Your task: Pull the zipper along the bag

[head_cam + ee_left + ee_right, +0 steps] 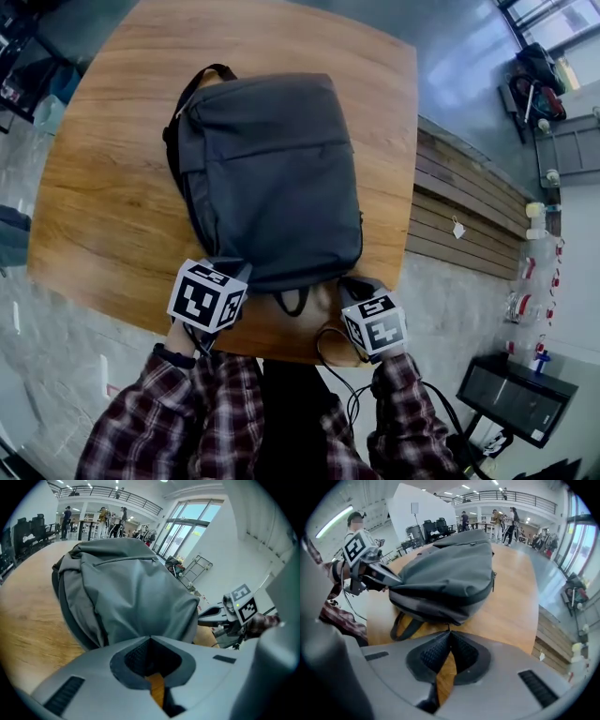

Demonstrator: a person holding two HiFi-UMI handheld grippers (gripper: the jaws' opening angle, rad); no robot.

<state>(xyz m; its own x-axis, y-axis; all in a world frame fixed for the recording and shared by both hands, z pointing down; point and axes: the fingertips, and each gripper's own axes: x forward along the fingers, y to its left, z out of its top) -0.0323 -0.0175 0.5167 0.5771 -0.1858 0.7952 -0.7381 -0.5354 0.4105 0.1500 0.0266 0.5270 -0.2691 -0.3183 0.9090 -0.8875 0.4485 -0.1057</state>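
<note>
Bag [267,178] lies flat on counter [94,197]. Left hand-held gripper [151,638] and right hand-held gripper [449,631] are both pressed together at its near edge, and I can't confirm either has caught anything. Risk as I see it: with the bag unanchored, a pull drags it rather than running the slider.

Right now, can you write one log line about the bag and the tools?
bag: lying on table | left tool: shut on bag corner | right tool: shut on zipper pull
</note>
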